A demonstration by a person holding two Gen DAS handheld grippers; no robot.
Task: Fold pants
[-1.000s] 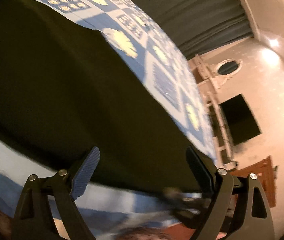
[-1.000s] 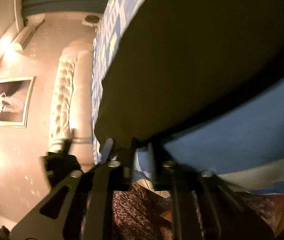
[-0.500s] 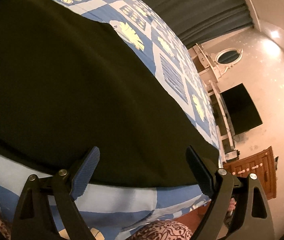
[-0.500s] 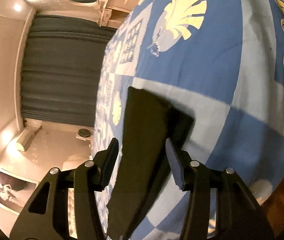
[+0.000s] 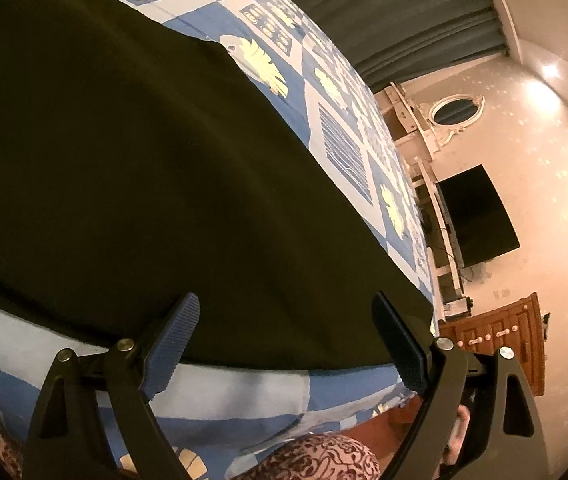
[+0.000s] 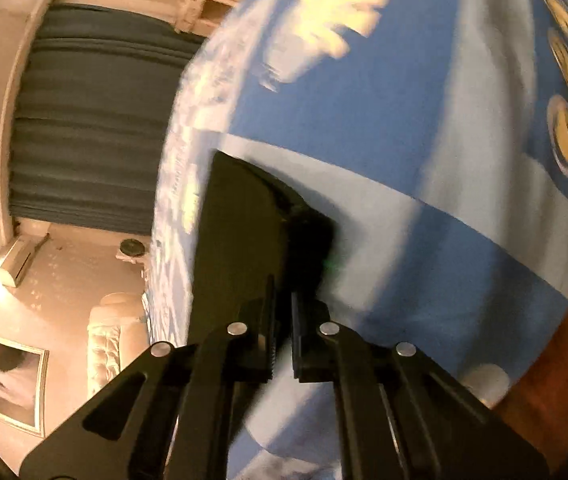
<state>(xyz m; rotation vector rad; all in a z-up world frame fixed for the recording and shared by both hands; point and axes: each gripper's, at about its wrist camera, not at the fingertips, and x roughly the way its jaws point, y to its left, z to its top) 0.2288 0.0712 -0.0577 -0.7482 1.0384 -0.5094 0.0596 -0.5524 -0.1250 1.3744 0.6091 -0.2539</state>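
Two grippers over pants [image 5: 132, 168] on patterned bedspread [image 6: 424, 160]; curtain [image 5: 396, 12] behind.

Dark, seemingly black pants [image 5: 132, 184] flat on the patterned bedspread [image 5: 340, 136]

My left wrist view sits low and close over the pants [image 5: 144, 180]; my right wrist view faces their far corner, sharing the bedspread [image 6: 424, 128].
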